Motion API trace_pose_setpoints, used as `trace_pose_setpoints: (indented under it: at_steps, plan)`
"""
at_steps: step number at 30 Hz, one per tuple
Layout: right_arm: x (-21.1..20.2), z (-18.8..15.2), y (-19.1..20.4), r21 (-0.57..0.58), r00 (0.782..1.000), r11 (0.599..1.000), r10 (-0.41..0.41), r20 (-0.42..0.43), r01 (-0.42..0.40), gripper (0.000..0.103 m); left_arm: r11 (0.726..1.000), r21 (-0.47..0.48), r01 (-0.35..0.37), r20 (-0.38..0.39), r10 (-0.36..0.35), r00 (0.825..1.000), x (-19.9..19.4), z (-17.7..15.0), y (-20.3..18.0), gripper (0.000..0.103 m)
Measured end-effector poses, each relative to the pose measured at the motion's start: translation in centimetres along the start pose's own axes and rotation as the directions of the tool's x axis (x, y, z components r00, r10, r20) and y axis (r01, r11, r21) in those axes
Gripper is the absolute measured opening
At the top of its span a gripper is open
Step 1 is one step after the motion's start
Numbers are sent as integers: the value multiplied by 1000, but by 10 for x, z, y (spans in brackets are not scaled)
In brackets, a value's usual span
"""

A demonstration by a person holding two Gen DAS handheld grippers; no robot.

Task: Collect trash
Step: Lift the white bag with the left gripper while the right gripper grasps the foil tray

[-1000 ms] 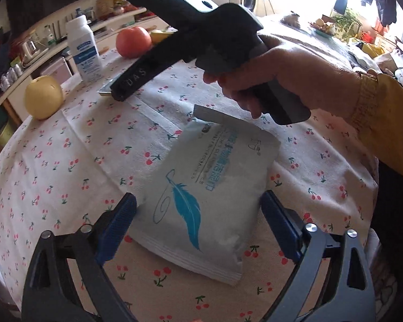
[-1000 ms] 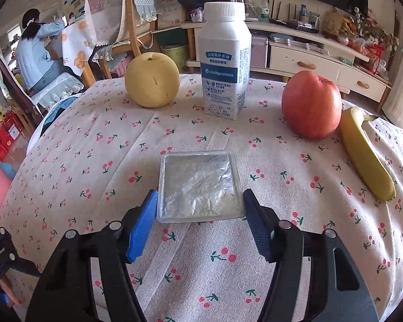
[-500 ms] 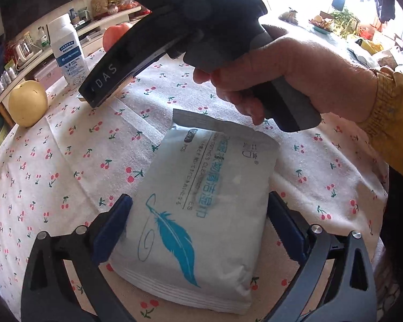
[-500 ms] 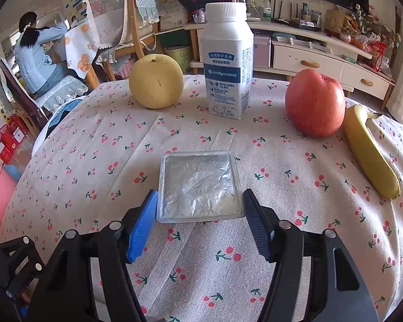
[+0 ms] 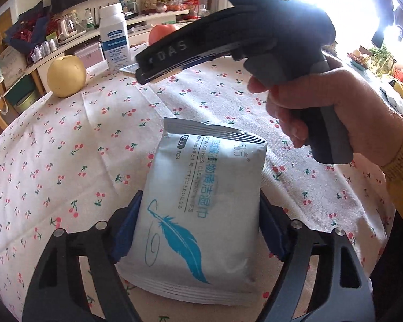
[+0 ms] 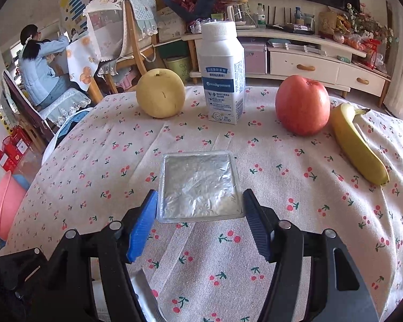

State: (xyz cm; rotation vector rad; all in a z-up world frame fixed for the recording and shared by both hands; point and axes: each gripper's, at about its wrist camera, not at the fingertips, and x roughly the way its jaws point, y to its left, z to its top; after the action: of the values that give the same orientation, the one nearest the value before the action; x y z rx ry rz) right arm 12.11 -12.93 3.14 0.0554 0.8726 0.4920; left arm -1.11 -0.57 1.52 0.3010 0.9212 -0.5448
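A pale blue wet-wipes pack [image 5: 201, 201] with a feather print lies on the cherry-print tablecloth [image 5: 67, 161]. My left gripper [image 5: 198, 214] straddles its near half. The jaws are closing, and both blue pads [image 5: 127, 228] touch the pack's sides. A square foil-lidded tray [image 6: 200, 185] sits between the pads of my right gripper [image 6: 200, 201], which is shut on it just above the cloth. In the left wrist view a hand [image 5: 322, 112] holds that gripper's black body [image 5: 255, 26] over the pack's far end. The tray's edge [image 5: 129, 68] shows at its tip.
Beyond the tray stand a yellow pear [image 6: 160, 94], a white milk bottle [image 6: 222, 72], a red apple [image 6: 302, 104] and a banana [image 6: 357, 145]. A seated person [image 6: 40, 67] and chairs are at the back left. A pink basin [image 6: 3, 209] is below the table's left edge.
The left jaws have closed in from wide apart onto the wipes pack, and that view has rolled. The right gripper has lifted slightly with the foil tray still in it.
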Motion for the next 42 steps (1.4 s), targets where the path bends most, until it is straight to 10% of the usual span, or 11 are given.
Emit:
trace_pose_setpoints:
  at_steps: [15,42]
  plan:
    - [-33,-25,18,26,1000,1000,6,20,-7,65,960,-201,-196,61,212,975,-57,-35,27,79]
    - [-77,-76,135,-115,1000,993,15,3,-15,65,815,-406,-413,130,499,857,-166,-89,92,79]
